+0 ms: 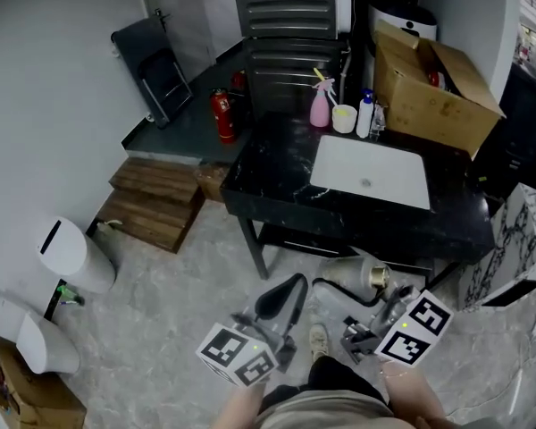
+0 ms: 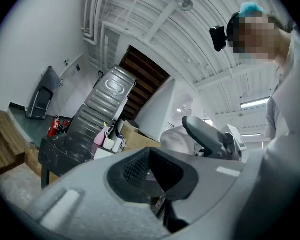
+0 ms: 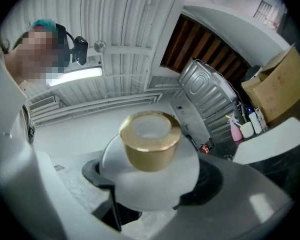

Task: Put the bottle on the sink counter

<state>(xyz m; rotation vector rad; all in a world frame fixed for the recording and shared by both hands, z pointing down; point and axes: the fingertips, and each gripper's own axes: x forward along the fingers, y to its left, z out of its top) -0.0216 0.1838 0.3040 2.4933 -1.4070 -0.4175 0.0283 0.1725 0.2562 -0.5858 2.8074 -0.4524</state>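
Observation:
A frosted white bottle point(image 3: 150, 184) with a gold cap point(image 3: 150, 145) is held between the pads of my right gripper point(image 3: 153, 188), which is shut on its body. In the head view the bottle point(image 1: 355, 275) hangs low over the floor, in front of the black marble sink counter point(image 1: 277, 172) and below its front edge. My left gripper point(image 1: 282, 307) is beside it on the left, also near the floor. In the left gripper view its black pads meet, so my left gripper point(image 2: 153, 173) is shut with nothing in it.
A white basin point(image 1: 372, 173) is set in the counter. Behind it stand a pink spray bottle point(image 1: 320, 105), a white cup point(image 1: 344, 119), a blue-capped bottle point(image 1: 364, 114) and an open cardboard box point(image 1: 433, 83). A fire extinguisher point(image 1: 221, 114), wooden steps point(image 1: 156, 202) and white bins point(image 1: 71, 256) are at left.

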